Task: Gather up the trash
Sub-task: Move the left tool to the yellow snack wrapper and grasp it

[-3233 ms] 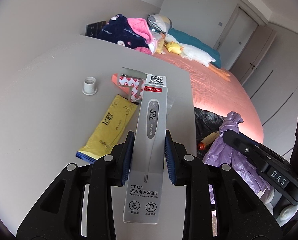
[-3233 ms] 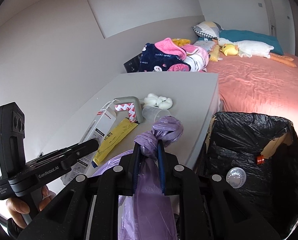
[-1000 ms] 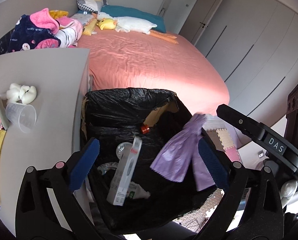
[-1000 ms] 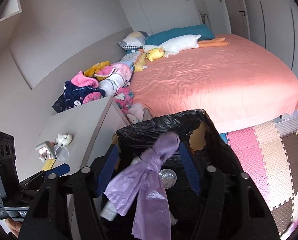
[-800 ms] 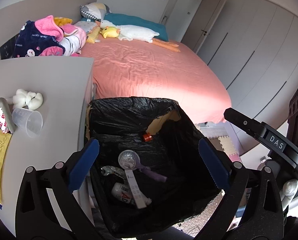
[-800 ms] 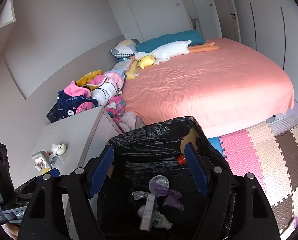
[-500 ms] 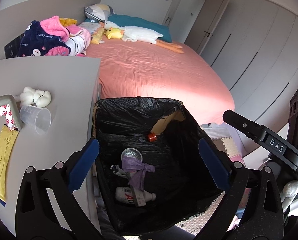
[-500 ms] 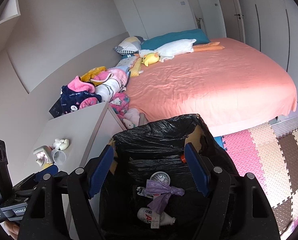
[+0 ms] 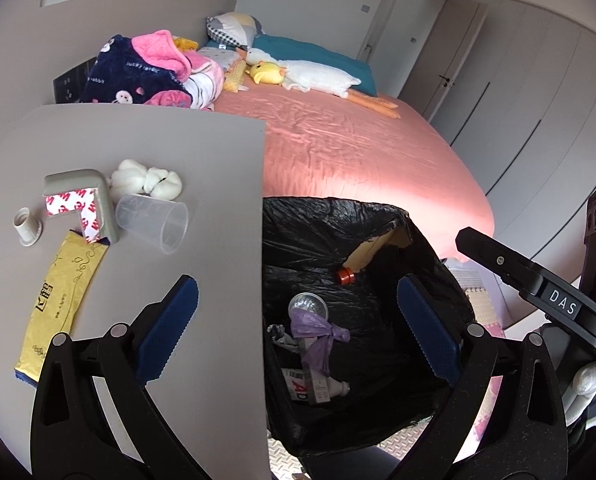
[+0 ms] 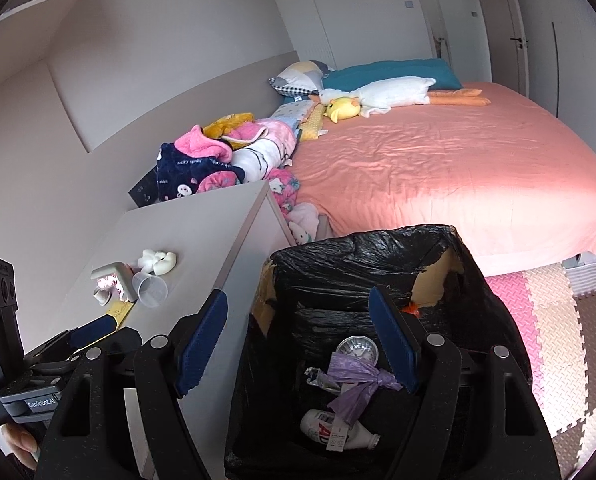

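A bin lined with a black bag (image 9: pixel 330 216) (image 10: pixel 362 248) stands beside the grey table (image 9: pixel 201 152). On its bottom lie a knotted purple bag (image 9: pixel 318 332) (image 10: pixel 358 380), a white bottle (image 9: pixel 310 388) (image 10: pixel 338 432) and a clear round lid (image 9: pixel 309 305). My left gripper (image 9: pixel 298 332) hangs open and empty, straddling the table edge and the bin. Over the bin's near side my right gripper (image 10: pixel 298 340) is also open and empty. A yellow sachet (image 9: pixel 57 300), a clear cup (image 9: pixel 153 224), a grey corner guard (image 9: pixel 85 200), cotton balls (image 9: pixel 145 180) and a white cap (image 9: pixel 27 232) lie on the table.
A bed with a pink sheet (image 10: pixel 438 168) fills the room behind the bin, with clothes (image 9: pixel 145 72) and a plush duck (image 10: pixel 378 98) piled at its head. Foam floor mats (image 10: pixel 558 320) lie to the right of the bin. A person's finger shows at the lower left.
The thermometer box and the purple bag left the two grippers, fell and now lie in the bin. Both views have since swung left, bringing more of the table into sight.
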Motion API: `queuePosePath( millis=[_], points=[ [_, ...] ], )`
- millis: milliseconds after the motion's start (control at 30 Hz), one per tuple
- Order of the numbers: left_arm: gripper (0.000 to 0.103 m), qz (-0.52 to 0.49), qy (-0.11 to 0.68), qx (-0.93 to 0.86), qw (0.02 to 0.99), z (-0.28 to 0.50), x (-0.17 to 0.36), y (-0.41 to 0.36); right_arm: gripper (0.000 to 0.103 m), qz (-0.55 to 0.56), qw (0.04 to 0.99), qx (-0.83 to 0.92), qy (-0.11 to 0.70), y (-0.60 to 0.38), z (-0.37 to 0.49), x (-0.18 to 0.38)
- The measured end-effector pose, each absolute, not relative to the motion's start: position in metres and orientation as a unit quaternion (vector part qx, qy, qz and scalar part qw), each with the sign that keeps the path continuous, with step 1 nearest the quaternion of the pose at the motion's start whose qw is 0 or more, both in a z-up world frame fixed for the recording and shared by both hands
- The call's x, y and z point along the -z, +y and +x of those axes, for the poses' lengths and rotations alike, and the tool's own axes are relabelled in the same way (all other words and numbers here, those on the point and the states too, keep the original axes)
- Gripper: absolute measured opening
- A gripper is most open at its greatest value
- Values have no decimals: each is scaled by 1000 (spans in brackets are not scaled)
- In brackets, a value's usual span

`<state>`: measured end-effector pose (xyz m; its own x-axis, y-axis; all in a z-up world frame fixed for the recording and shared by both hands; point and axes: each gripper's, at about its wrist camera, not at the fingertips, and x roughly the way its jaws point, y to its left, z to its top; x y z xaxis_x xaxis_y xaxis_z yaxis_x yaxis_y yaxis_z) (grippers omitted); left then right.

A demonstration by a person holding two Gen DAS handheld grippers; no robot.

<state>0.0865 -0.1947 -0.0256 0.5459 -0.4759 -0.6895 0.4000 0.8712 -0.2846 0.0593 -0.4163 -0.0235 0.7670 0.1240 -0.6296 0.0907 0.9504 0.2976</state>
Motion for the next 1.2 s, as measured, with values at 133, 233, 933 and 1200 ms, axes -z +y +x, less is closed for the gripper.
queuePosePath(
  millis=[133,233,933,1200],
  points=[
    [96,-46,402,233,884,86,27,-179,74,144,927,-25,347,-399,64,25],
    [96,-46,402,221,887,87,30,-166,74,134,926,-35,352,-385,70,27],
    [93,-44,411,124,902,96,48,-88,74,91,912,-93,388,-308,104,45],
    [80,-34,431,96,897,104,62,-70,74,82,906,-111,401,-290,118,52]
  ],
)
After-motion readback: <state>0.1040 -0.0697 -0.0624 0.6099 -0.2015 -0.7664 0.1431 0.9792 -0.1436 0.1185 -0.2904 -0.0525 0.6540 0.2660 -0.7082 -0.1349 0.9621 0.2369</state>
